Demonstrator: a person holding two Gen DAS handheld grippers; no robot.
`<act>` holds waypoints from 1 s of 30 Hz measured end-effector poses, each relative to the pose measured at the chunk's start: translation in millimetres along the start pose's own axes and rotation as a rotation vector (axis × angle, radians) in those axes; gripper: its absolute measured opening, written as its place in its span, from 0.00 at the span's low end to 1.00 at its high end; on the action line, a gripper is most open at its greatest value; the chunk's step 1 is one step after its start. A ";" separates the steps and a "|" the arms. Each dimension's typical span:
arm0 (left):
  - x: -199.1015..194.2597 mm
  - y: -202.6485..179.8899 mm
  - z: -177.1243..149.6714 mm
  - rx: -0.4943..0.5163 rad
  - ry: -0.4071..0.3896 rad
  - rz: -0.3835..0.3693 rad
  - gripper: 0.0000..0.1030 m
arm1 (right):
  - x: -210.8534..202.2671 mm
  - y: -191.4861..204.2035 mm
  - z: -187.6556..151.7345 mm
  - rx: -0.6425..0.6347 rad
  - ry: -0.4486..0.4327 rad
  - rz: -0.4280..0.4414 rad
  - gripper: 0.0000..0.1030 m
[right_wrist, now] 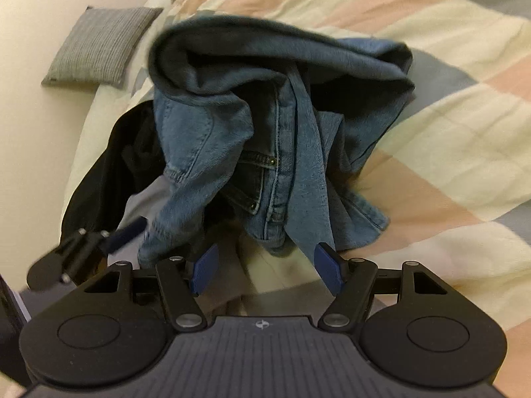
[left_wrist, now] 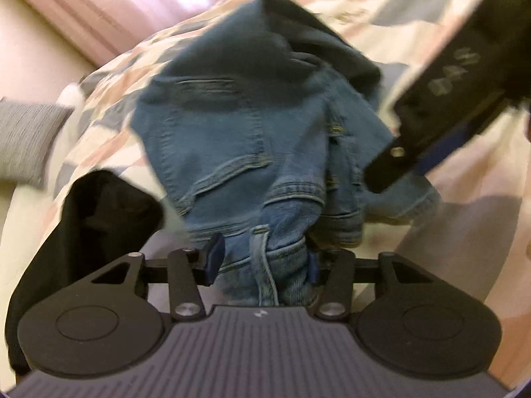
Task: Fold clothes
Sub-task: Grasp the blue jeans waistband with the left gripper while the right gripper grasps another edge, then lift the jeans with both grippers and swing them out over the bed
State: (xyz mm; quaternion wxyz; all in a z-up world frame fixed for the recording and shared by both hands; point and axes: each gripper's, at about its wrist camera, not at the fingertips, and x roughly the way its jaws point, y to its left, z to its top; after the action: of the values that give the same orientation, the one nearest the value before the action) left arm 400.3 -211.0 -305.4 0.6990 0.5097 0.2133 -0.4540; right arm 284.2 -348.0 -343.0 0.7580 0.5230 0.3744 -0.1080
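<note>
Left gripper [left_wrist: 262, 262] clamps crumpled, stitched denim jeans [left_wrist: 239, 126]; right gripper [right_wrist: 265, 265] gapes empty.

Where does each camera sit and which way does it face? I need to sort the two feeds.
Left wrist: on the left claw, angled down at the jeans bunched between its pads; the right claw crosses at right.
Right wrist: on the right claw, open, angled down at the jeans; the left claw shows at left.
Shared: jeans, patterned quilt, black garment, grey cushion.
</note>
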 end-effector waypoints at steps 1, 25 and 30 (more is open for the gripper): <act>3.2 -5.3 0.0 0.033 -0.008 0.012 0.37 | 3.7 -2.8 0.7 0.009 -0.003 -0.002 0.54; -80.4 64.2 34.6 -0.318 -0.161 -0.063 0.14 | -6.8 6.1 51.9 0.030 -0.167 0.165 0.07; -166.3 52.2 63.9 -0.383 -0.291 -0.144 0.13 | -117.9 1.1 67.7 -0.036 -0.257 0.243 0.06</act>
State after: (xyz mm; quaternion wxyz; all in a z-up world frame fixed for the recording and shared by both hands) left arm 351.7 -195.9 -126.9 0.7722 0.2808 0.2283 -0.5223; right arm 233.5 -433.6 -250.3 0.8163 0.5327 0.2104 -0.0749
